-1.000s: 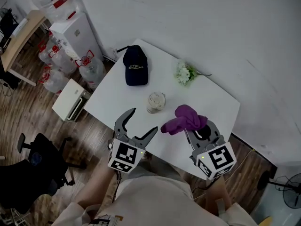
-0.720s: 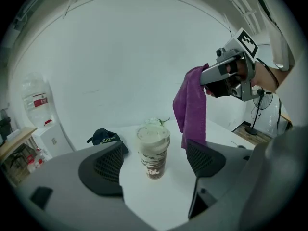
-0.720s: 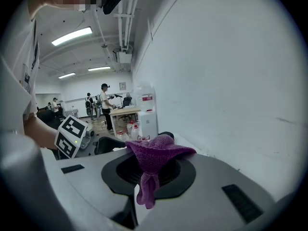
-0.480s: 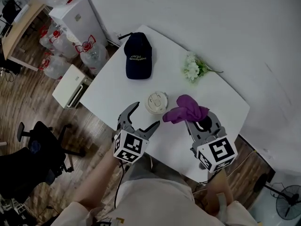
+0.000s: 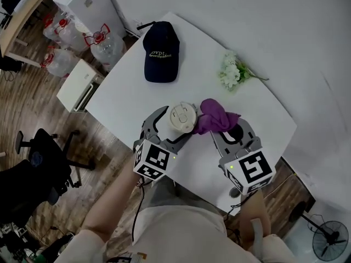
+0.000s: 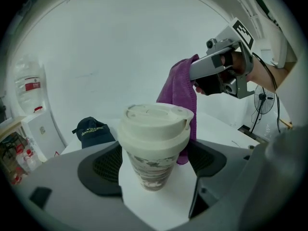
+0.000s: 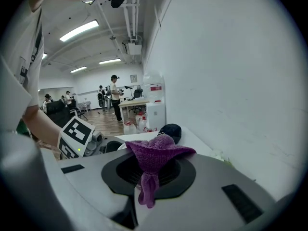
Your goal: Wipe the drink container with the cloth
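A lidded paper coffee cup [image 5: 181,117] stands upright near the front edge of the white table [image 5: 126,100], and it sits between the two jaws of the left gripper [image 5: 177,123]. Those jaws are spread wide and have just been opening. In the left gripper view the dark pads flank the cup's printed wall on both sides, with a gap showing at each, so nothing is clamped. The right gripper [image 5: 230,129] has its jaws pinched on a purple cloth [image 5: 215,115]. The cloth bunches up over the pads and a tail of it hangs down between them. It is held up just beside the cup's cream lid, on the side away from the left gripper. From the head view its edge meets the lid's rim, though I cannot tell if they really touch. Farther back on the table lie a navy cap [image 5: 160,52] and a small bunch of white flowers [image 5: 233,74], well apart from the cup. Water jugs [image 5: 107,51] stand on the wooden floor beyond the table's left corner.
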`<state>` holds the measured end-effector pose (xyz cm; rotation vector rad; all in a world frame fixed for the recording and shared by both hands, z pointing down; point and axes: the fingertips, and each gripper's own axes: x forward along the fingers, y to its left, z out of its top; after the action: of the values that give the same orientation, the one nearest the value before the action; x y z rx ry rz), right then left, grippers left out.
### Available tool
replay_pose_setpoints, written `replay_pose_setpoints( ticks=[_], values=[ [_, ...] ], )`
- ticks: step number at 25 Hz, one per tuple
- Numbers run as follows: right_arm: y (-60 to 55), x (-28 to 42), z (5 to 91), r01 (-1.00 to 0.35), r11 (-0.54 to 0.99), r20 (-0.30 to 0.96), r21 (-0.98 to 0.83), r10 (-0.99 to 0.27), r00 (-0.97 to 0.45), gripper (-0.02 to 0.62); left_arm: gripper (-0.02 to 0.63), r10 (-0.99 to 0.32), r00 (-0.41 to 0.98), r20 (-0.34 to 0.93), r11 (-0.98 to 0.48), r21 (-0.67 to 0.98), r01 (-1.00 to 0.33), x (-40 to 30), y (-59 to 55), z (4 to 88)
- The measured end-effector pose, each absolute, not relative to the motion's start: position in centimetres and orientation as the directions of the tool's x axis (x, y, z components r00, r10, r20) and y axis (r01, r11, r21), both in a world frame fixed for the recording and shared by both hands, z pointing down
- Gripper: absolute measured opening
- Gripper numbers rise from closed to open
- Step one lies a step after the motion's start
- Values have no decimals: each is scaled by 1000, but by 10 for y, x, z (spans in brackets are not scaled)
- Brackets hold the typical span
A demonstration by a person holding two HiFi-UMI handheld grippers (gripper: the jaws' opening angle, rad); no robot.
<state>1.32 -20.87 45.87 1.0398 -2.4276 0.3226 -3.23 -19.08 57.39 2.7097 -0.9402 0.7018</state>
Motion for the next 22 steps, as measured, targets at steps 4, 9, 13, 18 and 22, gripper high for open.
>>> replay_pose_setpoints(
  ticks=[4, 9, 13, 18, 22],
  values=[
    [-214, -2, 465, -679, 728, 499, -96, -555, -665, 64, 413, -543, 688, 482, -786, -1, -619, -29, -198, 576],
    [-223, -22, 484, -626, 765, 540, -152, -467, -701, 64, 408, -537, 695, 479, -791, 2, -612, -29, -199, 576],
    [-232, -35, 497, -621, 765, 584, -171, -430, -689, 64, 405, -533, 698, 478, -792, 9, -611, -29, -198, 575],
    [-238, -63, 500, -585, 808, 631, -71, -418, -654, 63, 402, -524, 700, 484, -796, 13, -605, -30, -200, 577],
    [-237, -77, 500, -556, 830, 658, 46, -444, -608, 63, 402, -520, 692, 500, -792, 21, -610, -31, -202, 579]
  ],
)
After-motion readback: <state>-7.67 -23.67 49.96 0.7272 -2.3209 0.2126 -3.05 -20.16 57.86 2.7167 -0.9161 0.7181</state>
